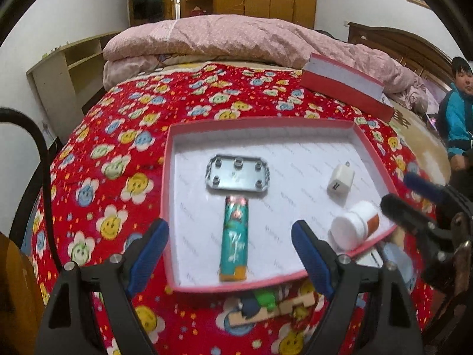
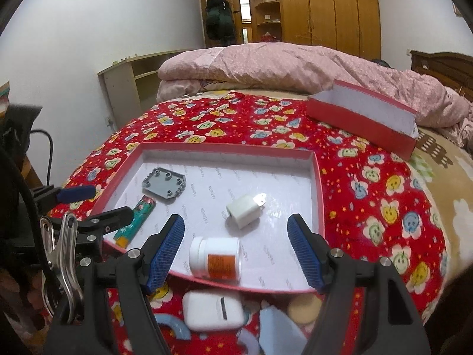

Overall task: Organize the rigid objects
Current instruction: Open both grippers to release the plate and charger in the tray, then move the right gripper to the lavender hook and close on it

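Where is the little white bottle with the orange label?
The white bottle lies on its side inside the pink tray, by its near edge, just in front of the white charger.

- The left wrist view looks forward and down along its own hand-held gripper (image 1: pixel 229 254), close over the near left part of the pink tray (image 1: pixel 168 177) on the bed (image 1: pixel 118 136).
- The right wrist view looks the same way from further right, its hand-held gripper (image 2: pixel 236 248) over the tray's near edge.
- Both share the tray, the white pill bottle (image 2: pixel 217 256), the charger plug (image 1: pixel 340 185) and the wardrobe (image 2: pixel 328 14) behind.
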